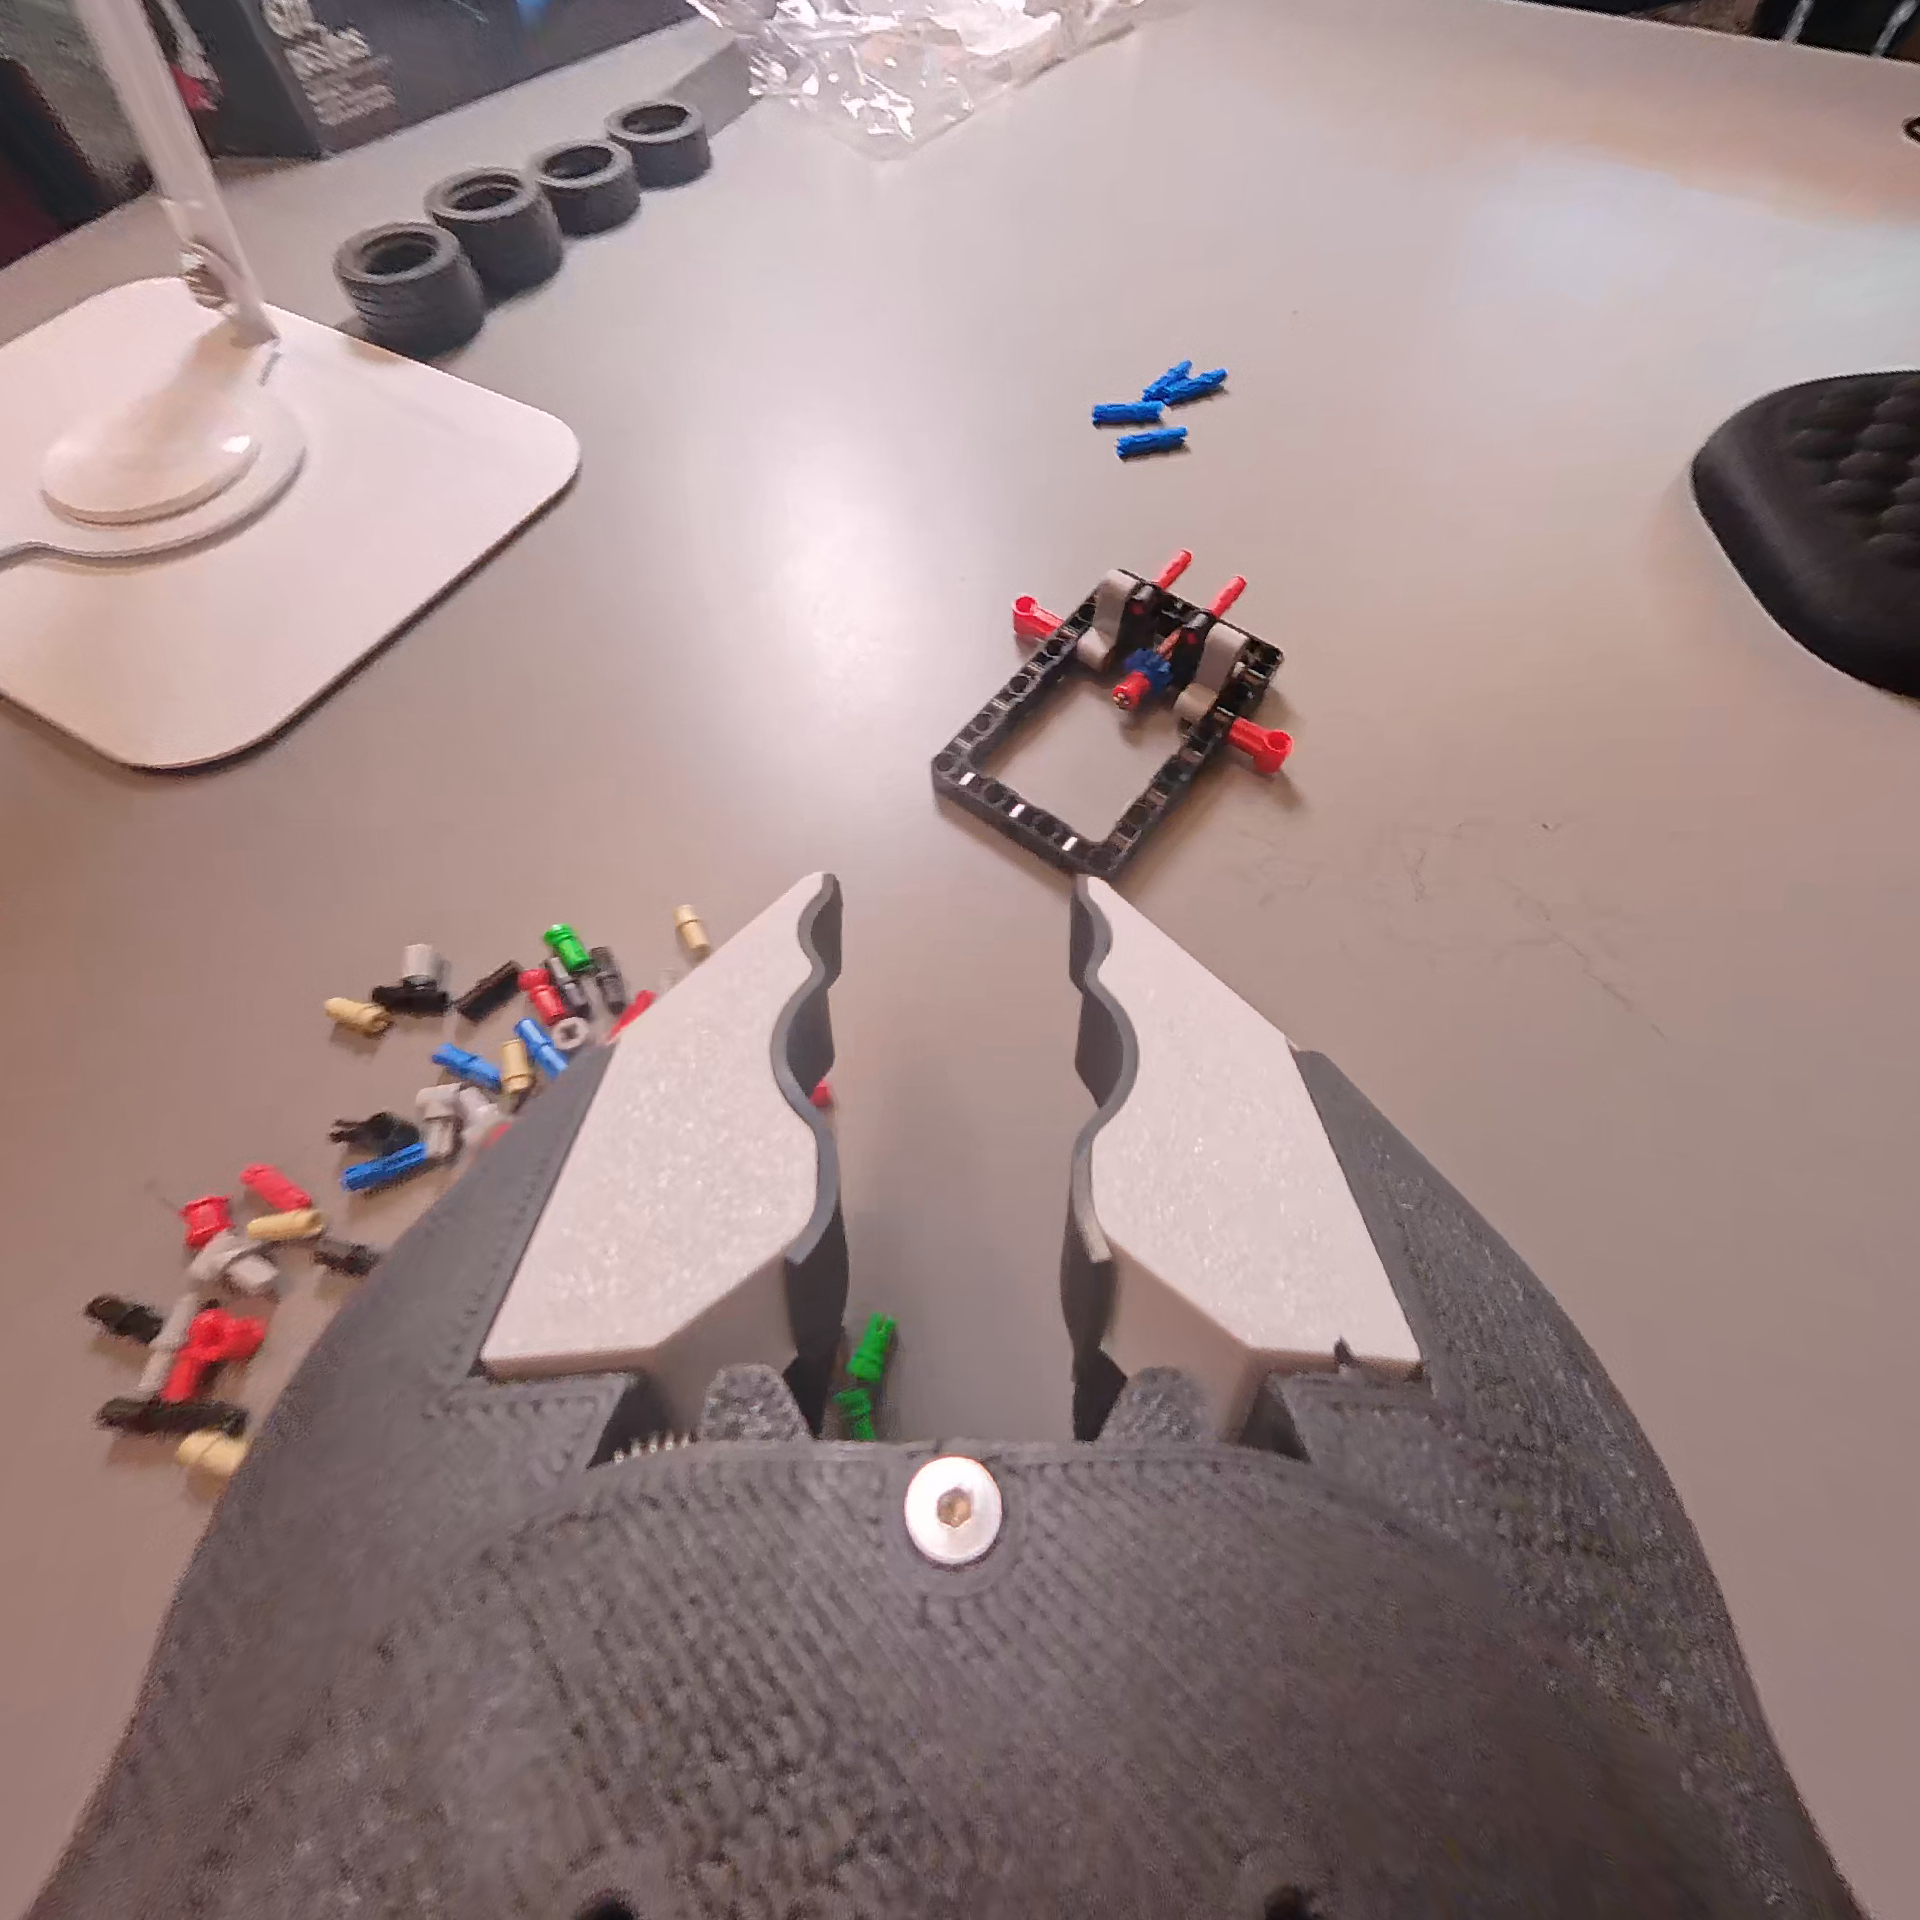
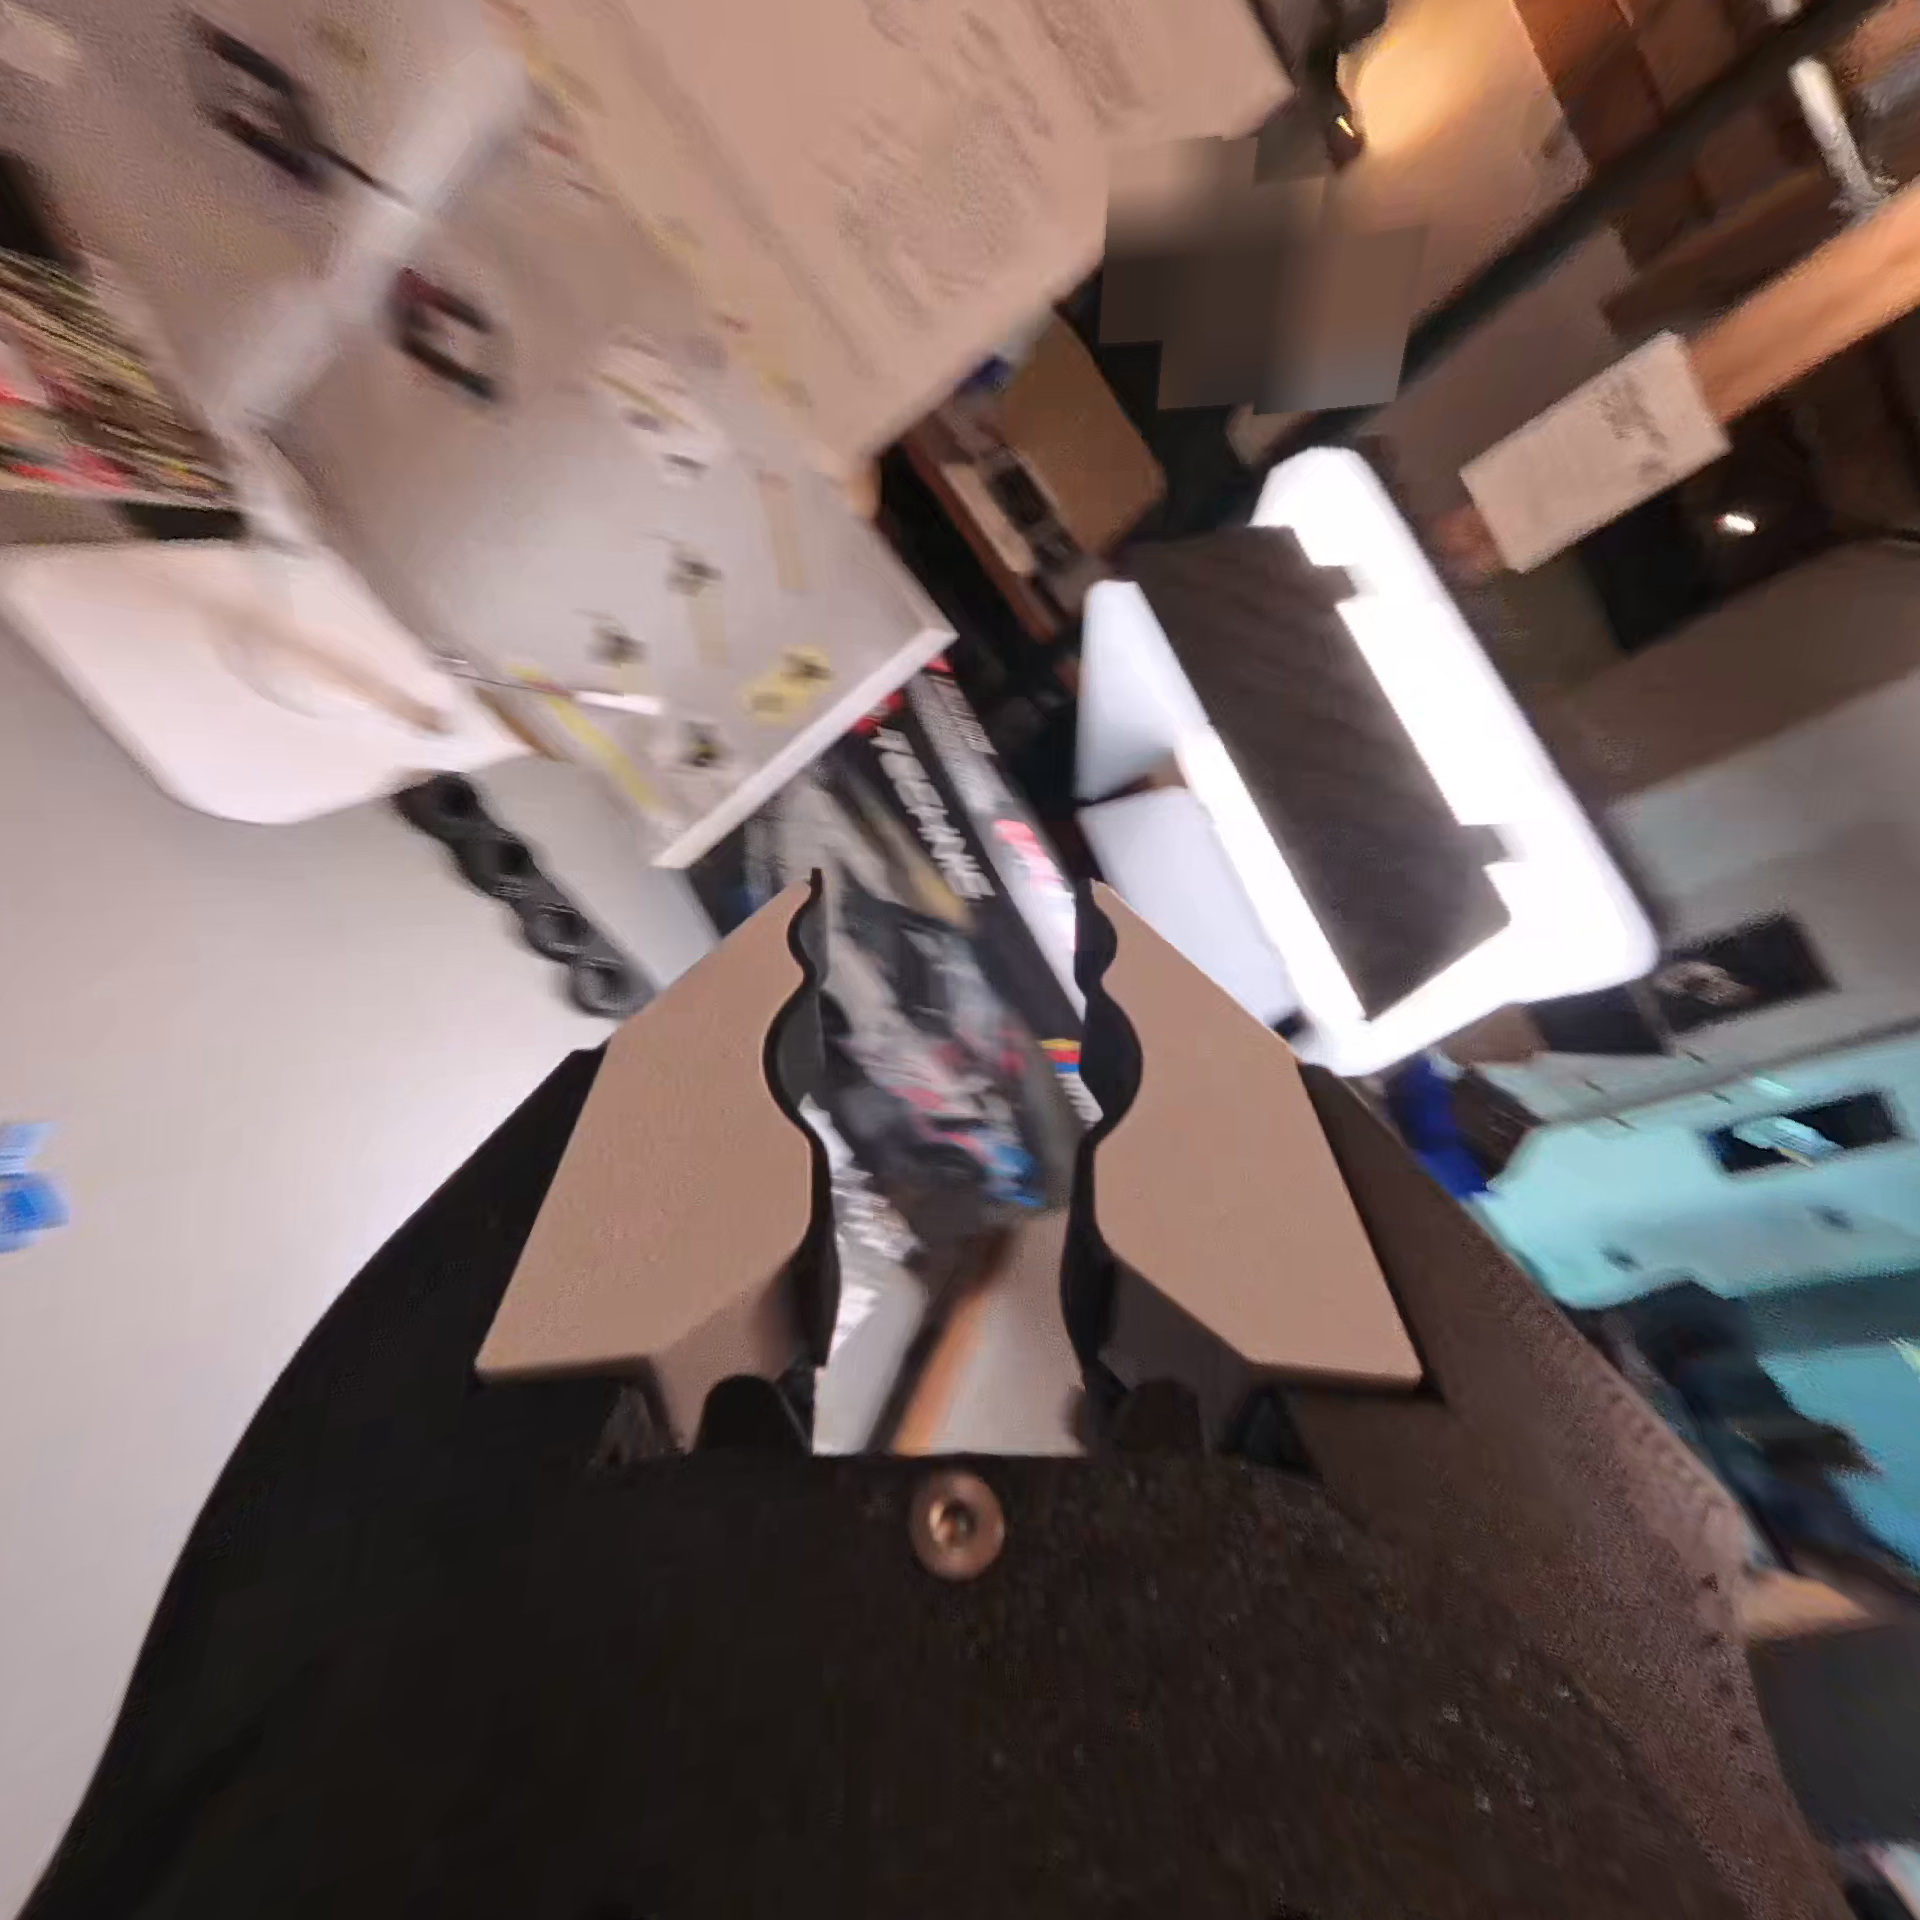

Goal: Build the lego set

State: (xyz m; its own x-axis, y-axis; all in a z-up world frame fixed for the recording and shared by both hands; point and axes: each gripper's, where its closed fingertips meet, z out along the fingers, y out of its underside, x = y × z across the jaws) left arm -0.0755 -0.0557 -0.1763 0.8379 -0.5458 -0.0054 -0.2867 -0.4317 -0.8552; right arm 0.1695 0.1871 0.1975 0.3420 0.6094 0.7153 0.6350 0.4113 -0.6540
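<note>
A black square lego frame [image 1: 1039,774] with grey and red parts and a small blue gear lies on the grey table [image 1: 831,468], ahead and right of my left gripper [image 1: 954,894]. The left gripper is open and empty, low over the table. A heap of small loose pins [image 1: 457,1049] in several colours lies to its left, partly under it. A few blue pins [image 1: 1158,405] lie farther off. My right gripper [image 2: 951,894] is open and empty, tilted and raised, pointing at the set's dark box [image 2: 935,935]. That view is blurred.
Several black tyres [image 1: 520,223] stand in a row at the back left, also in the right wrist view [image 2: 530,894]. A white lamp base [image 1: 208,520] stands at left. Crumpled clear plastic [image 1: 883,62] lies at the back. A black cushion [image 1: 1829,530] is at right. An open booklet [image 2: 644,499] stands by the box.
</note>
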